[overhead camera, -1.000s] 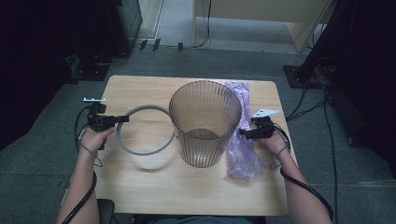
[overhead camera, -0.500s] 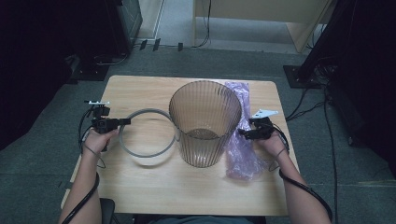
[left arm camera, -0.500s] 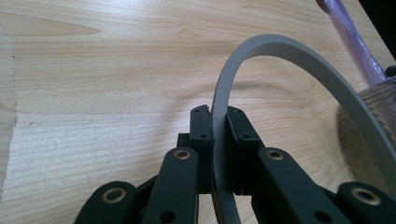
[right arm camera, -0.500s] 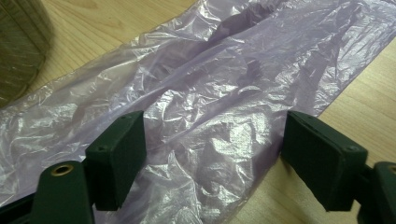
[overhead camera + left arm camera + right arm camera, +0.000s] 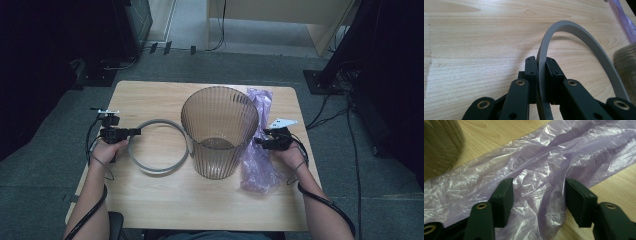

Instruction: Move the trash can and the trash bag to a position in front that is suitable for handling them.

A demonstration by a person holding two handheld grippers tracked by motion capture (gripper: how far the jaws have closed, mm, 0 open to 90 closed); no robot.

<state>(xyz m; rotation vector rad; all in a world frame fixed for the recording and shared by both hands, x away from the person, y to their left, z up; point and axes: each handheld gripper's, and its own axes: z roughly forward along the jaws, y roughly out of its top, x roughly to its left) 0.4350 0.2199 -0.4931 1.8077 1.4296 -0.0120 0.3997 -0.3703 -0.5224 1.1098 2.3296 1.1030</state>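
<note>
A ribbed, translucent brown waste bin (image 5: 219, 131) stands upright mid-table. To its left lies a grey ring (image 5: 158, 146), and my left gripper (image 5: 134, 132) is shut on the ring's left rim; up close the band (image 5: 571, 42) runs between the two pads. A crumpled purple plastic bag (image 5: 256, 150) stretches along the bin's right side. My right gripper (image 5: 258, 141) hovers open over the bag (image 5: 539, 180), its jaws standing wide on either side of a fold. The bin's ribbed wall (image 5: 441, 142) shows at the upper left of the right gripper view.
The wooden table (image 5: 200, 195) has bare surface in front of the bin and behind the ring. Cables (image 5: 330, 107) and dark equipment stands (image 5: 320, 80) lie on the carpet beyond the right edge.
The left gripper has drawn the ring slightly leftward, away from the bin. The right gripper has stayed over the bag.
</note>
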